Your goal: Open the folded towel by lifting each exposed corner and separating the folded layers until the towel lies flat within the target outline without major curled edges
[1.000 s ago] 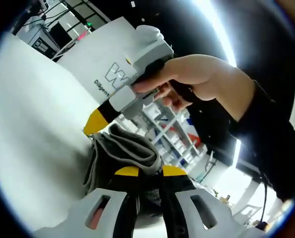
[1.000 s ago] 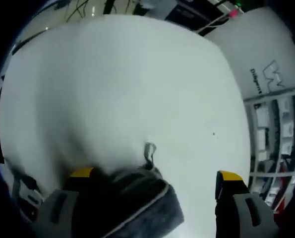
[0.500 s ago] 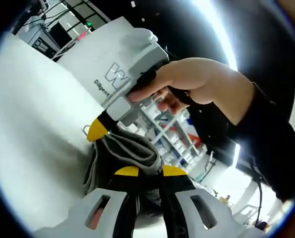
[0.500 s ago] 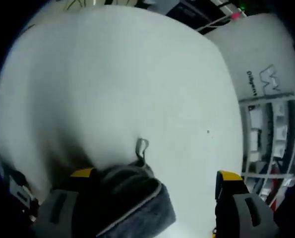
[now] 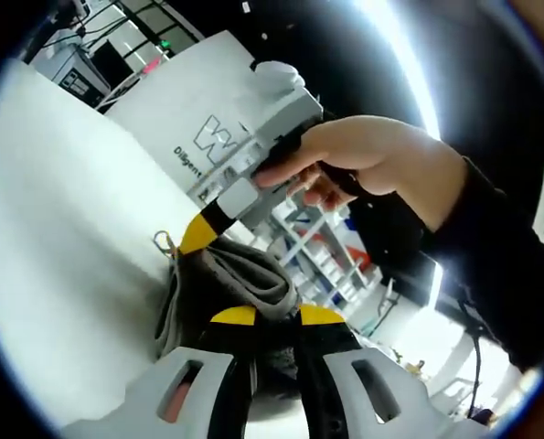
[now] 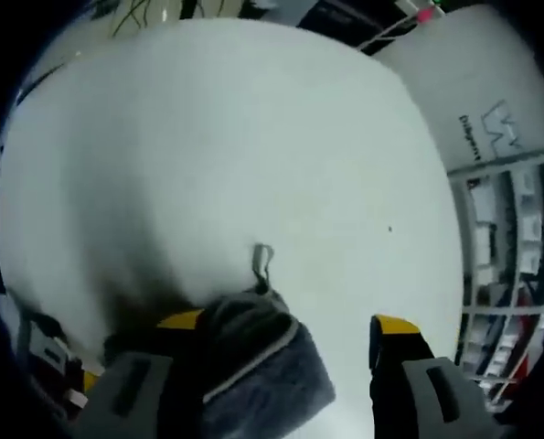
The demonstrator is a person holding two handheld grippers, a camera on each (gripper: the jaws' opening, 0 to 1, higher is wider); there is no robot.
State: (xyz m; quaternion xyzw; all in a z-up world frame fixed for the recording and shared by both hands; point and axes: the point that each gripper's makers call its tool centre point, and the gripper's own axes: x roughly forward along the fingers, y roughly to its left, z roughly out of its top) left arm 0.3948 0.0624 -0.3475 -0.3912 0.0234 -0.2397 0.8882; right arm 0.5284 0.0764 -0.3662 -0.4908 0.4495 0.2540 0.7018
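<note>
Grey folded towel (image 5: 230,279) sits bunched on the white bench (image 5: 61,238). My left tongs (image 5: 276,315) are clamped shut on its near edge to anchor it, while my right tongs (image 6: 285,325), jaws apart, straddle a corner with a hanging loop (image 6: 261,261), ready to lift.

Dark grey towel (image 5: 240,279) with a paler grey edge band and a small grey loop (image 6: 262,261). Plain white table (image 6: 217,155). Left tool (image 5: 276,316): yellow tips over black, pale grey body with a pinkish slot. Right tool (image 6: 290,322): yellow tips, grey body; seen in the left gripper view as white-grey with a black band. White panel (image 5: 194,114) with grey lettering. Black sleeve (image 5: 491,265).
</note>
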